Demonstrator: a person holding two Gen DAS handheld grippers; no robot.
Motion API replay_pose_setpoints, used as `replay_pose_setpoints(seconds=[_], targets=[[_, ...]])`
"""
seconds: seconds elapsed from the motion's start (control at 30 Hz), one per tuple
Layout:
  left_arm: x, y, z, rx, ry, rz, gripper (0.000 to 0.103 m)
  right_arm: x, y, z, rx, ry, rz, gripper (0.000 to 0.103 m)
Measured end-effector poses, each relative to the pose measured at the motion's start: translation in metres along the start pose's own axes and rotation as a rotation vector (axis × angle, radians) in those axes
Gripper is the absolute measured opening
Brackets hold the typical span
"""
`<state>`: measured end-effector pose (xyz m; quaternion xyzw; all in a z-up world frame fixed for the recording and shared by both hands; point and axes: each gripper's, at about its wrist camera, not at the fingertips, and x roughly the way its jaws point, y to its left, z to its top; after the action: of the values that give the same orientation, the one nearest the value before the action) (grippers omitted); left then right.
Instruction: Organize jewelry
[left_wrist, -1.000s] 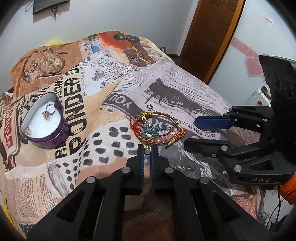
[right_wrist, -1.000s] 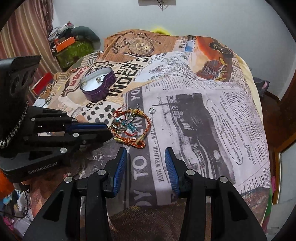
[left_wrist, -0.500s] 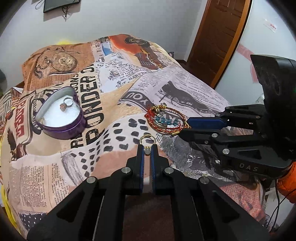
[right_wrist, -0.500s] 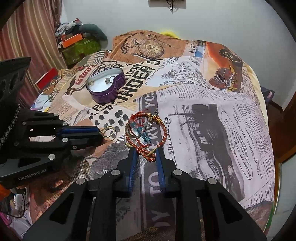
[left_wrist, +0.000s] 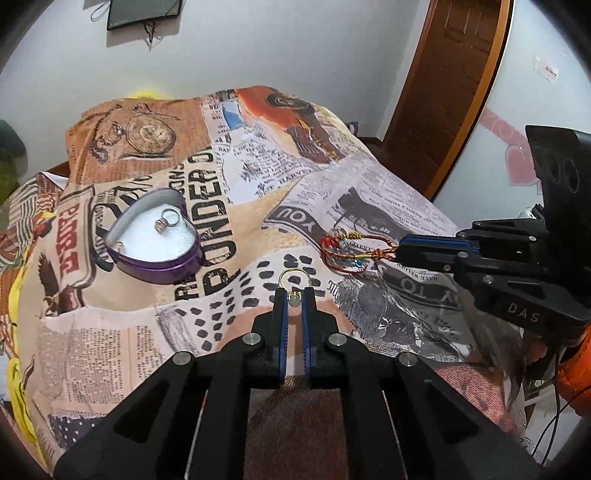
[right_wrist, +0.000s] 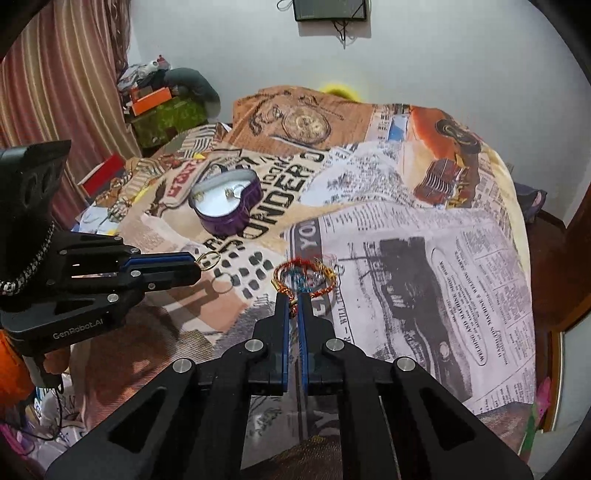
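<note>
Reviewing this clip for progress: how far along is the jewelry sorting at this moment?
Done: one silver ring already lies in the purple heart-shaped tin. In hand: the left gripper is shut on a gold ring, and the right gripper is shut on the red-and-gold bracelets, both lifted off the bedspread. Left: putting both into the tin.
</note>
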<state>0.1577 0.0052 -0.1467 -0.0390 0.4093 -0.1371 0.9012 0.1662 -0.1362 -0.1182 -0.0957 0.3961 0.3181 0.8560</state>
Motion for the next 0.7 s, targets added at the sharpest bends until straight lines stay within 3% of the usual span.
replay_pose_setpoints(seconds=[0.53, 0.7], targets=[[-0.037, 0.008, 0.005, -0.021, -0.068, 0.023, 0.005, -0.040, 0.019, 0.030, -0.047, -0.111, -0.039, 0.002], [-0.042, 0.010, 0.003, -0.023, -0.071, 0.029, 0.005, -0.034, 0.011, 0.034, -0.017, -0.100, -0.064, 0.003]])
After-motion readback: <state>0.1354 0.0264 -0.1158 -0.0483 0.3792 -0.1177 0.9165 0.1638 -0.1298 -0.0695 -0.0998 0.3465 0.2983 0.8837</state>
